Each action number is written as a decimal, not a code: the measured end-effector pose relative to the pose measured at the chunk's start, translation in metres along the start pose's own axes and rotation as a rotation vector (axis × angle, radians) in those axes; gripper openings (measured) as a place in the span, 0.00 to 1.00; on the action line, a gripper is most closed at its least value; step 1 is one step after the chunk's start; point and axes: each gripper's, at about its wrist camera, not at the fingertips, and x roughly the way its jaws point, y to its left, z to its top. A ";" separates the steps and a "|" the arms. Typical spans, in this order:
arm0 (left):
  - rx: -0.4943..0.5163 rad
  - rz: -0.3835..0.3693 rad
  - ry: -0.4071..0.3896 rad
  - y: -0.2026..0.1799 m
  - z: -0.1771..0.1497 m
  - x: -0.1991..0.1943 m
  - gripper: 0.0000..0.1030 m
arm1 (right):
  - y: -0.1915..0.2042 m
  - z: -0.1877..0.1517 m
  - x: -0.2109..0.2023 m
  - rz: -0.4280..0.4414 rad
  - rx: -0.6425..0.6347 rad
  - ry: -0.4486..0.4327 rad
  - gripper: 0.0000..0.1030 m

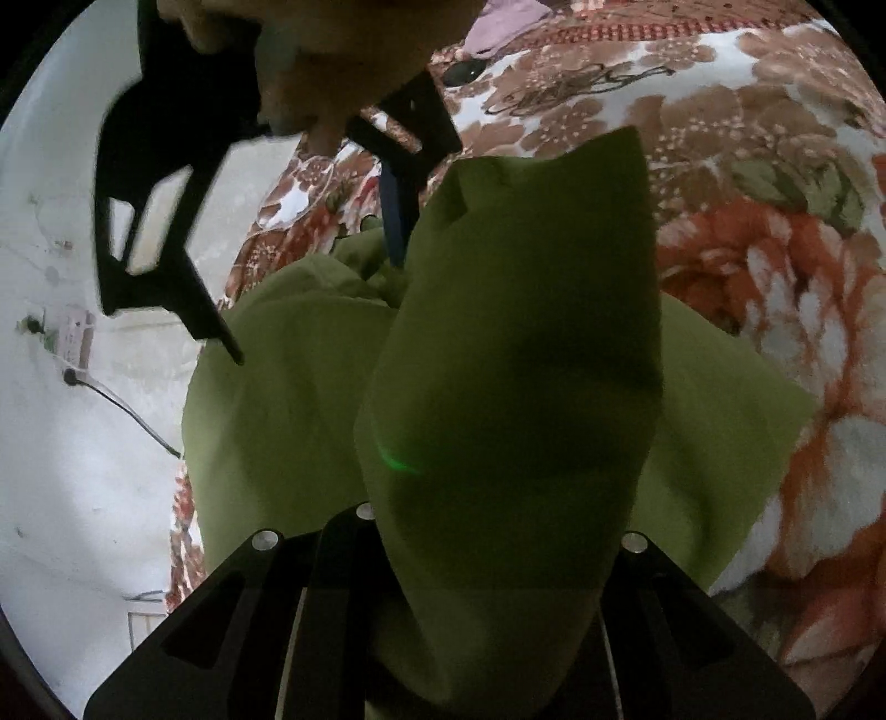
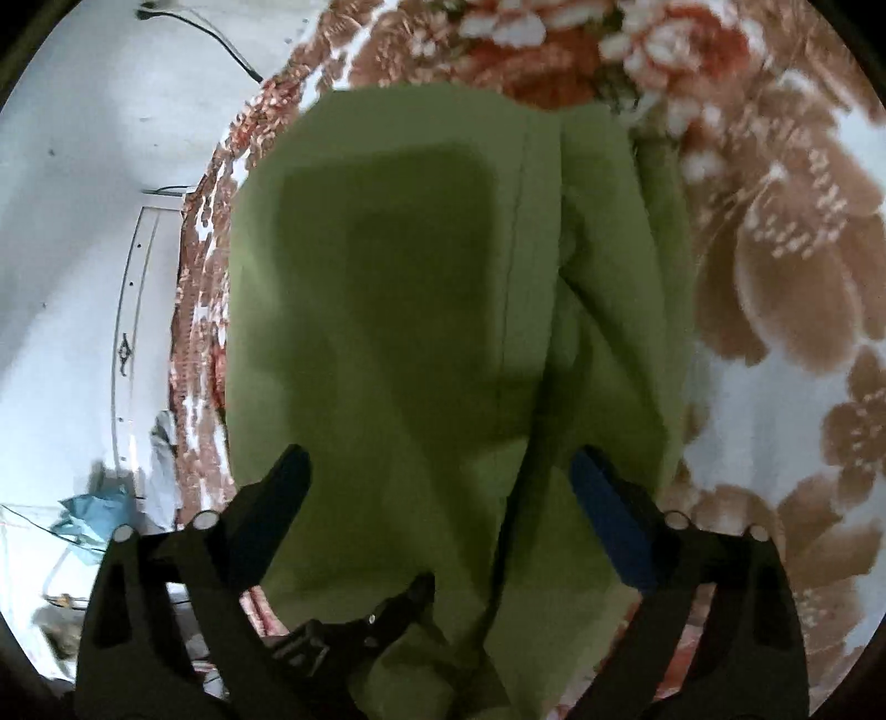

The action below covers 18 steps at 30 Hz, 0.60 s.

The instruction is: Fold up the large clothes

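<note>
An olive green garment (image 1: 515, 387) lies on a floral bedspread (image 1: 775, 266). In the left wrist view a bunched fold of it rises between my left gripper's fingers (image 1: 487, 554), which are shut on it and mostly hidden by the cloth. The right gripper (image 1: 310, 277) shows at upper left in that view, held by a hand, above the far edge of the garment. In the right wrist view the garment (image 2: 443, 310) spreads below my right gripper (image 2: 437, 471), whose fingers (image 2: 603, 498) stand wide apart with nothing between them.
The bedspread (image 2: 775, 277) has brown and orange flowers. A white wall (image 1: 83, 415) with a cable and socket lies to the left. A lilac cloth (image 1: 509, 22) lies at the far top. Blue items (image 2: 94, 520) sit on the floor at left.
</note>
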 end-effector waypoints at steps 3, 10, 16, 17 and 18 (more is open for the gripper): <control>0.029 0.003 -0.011 -0.004 -0.002 0.002 0.13 | 0.009 0.001 -0.001 0.037 -0.004 0.000 0.84; 0.050 0.016 -0.022 -0.007 0.001 0.005 0.13 | 0.006 0.003 0.025 -0.082 -0.008 0.088 0.79; 0.061 0.021 -0.023 -0.013 -0.002 0.004 0.13 | 0.013 0.001 0.037 -0.034 -0.038 0.136 0.49; 0.066 0.024 -0.022 -0.015 -0.002 0.003 0.13 | 0.016 0.001 0.037 -0.020 -0.042 0.138 0.41; 0.070 0.026 -0.019 -0.016 -0.002 0.004 0.13 | 0.020 0.002 0.036 -0.023 -0.050 0.132 0.22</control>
